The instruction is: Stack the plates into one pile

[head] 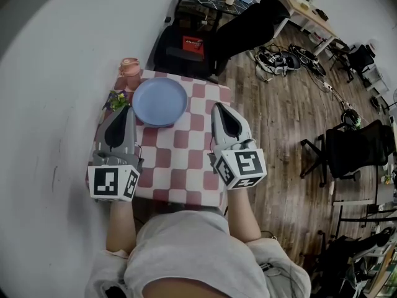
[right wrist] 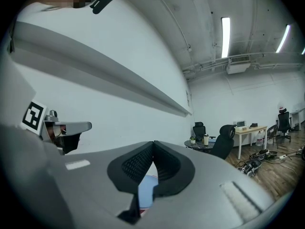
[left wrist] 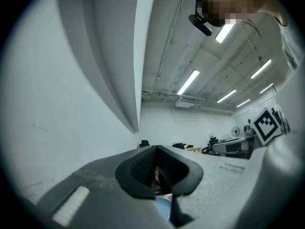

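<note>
1. Your left gripper (head: 127, 110) has its jaws pressed together, holding nothing; it hovers over the left edge of the checkered table (head: 186, 166).
2. Your right gripper (head: 219, 107) (also empty) is pressed together, over the table's right edge.
3. The blue plate (head: 160, 101) lies on the table's far left part.

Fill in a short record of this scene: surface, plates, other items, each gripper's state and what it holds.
Surface: small table with a red and white checked cloth
Plates: blue plate at the far left of the table; whether more lie under it cannot be told
Other items: pink cup at the far left corner; small green plant at the left edge
Left gripper: jaws together, holding nothing, near the plate's left rim
Right gripper: jaws together, holding nothing, over the table's right side
</note>
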